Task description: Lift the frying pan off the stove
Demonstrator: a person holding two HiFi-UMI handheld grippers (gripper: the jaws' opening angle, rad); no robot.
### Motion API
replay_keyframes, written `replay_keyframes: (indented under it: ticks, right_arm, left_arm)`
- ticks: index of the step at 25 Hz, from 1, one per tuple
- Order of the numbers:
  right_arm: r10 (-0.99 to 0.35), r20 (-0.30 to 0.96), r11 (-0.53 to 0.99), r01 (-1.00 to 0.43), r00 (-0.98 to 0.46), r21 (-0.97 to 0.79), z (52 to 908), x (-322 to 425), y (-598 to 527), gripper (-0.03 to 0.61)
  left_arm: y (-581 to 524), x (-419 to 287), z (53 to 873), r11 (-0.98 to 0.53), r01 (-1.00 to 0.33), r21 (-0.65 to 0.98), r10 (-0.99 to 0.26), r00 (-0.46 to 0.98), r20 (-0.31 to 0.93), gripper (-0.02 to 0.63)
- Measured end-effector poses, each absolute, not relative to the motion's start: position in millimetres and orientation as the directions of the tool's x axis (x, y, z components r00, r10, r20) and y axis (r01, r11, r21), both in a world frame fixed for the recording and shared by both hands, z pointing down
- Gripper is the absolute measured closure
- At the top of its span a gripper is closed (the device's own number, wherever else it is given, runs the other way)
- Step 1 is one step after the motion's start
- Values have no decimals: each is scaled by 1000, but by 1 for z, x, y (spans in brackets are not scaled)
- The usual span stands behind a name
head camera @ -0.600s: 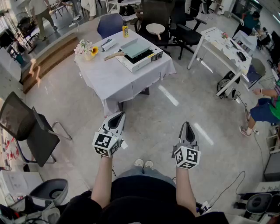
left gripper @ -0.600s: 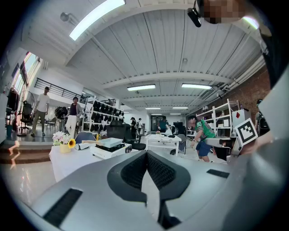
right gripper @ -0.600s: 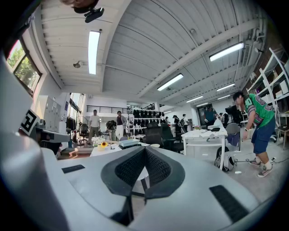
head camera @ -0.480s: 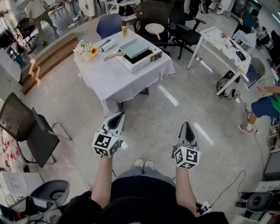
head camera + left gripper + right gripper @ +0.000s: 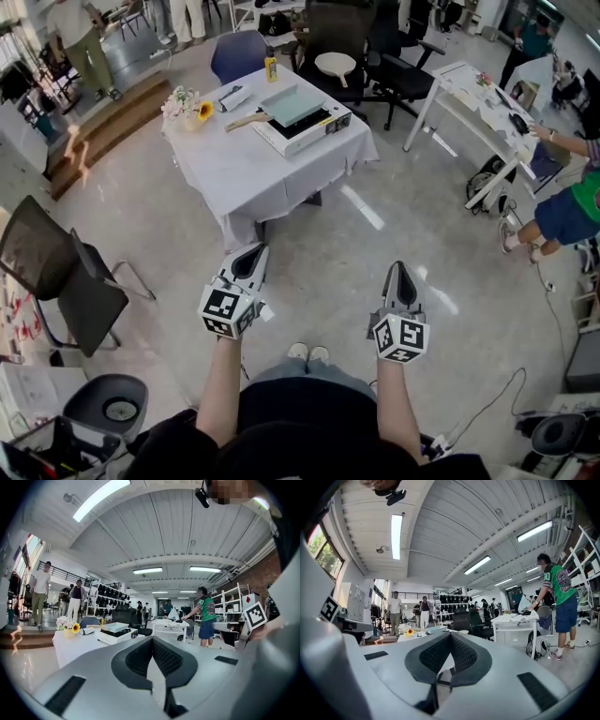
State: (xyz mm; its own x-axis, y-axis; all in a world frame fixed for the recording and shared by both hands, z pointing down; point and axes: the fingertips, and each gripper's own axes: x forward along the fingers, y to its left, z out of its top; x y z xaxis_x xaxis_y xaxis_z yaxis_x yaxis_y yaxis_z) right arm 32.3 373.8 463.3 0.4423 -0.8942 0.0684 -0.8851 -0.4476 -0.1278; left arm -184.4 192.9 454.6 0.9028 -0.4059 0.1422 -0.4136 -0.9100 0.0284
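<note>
Left gripper (image 5: 251,251): held out low in front of the body, over the floor (image 5: 328,244); fingers (image 5: 137,657) clenched together, nothing between them.
Right gripper (image 5: 401,270): held beside the left one, well apart from it, pointed level; fingers clenched shut too, nothing gripped.
Frying pan (image 5: 289,102): square, pale green, set on the stove (image 5: 305,131); wooden handle sticks out to the left in the head view; untouched, well apart from both grippers.
Stove: white, flat, placed on the far half of the tabletop (image 5: 253,169).
Tabletop: covered with a white cloth, seen straight ahead of both grippers.
Flowers (image 5: 183,101): stood at the far left corner of the tabletop, a yellow bloom among them.
Yellow bottle (image 5: 270,67): upright at the far edge.
Blue chair (image 5: 236,52): seen just behind the tabletop.
Black chair (image 5: 66,281): seen on the floor at left.
Person in a green shirt (image 5: 574,211): seen at the right edge, beside a white desk (image 5: 469,89).
</note>
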Motion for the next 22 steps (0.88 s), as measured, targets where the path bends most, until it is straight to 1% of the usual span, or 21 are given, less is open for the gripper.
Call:
replay_keyframes:
  ticks: [7, 15, 16, 18, 22]
  right_arm:
    - [-910, 55, -415, -898, 411, -147, 464, 27, 365, 575]
    - [-913, 58, -408, -901, 404, -146, 463, 26, 358, 576]
    - [-914, 58, -406, -902, 402, -145, 463, 26, 357, 575]
    - [-915, 60, -404, -903, 400, -143, 464, 27, 354, 577]
    - [-915, 62, -403, -904, 398, -142, 463, 28, 347, 576]
  left_arm:
    - [192, -189, 458, -908, -418, 41, -408, 901, 145, 594]
    - [189, -194, 453, -909, -409, 78, -400, 910, 107, 591]
    - [189, -193, 453, -911, -405, 80, -396, 912, 104, 574]
    - [188, -191, 453, -915, -394, 88, -386, 917, 98, 507]
    - [184, -190, 453, -919, -382, 99, -375, 923, 84, 424]
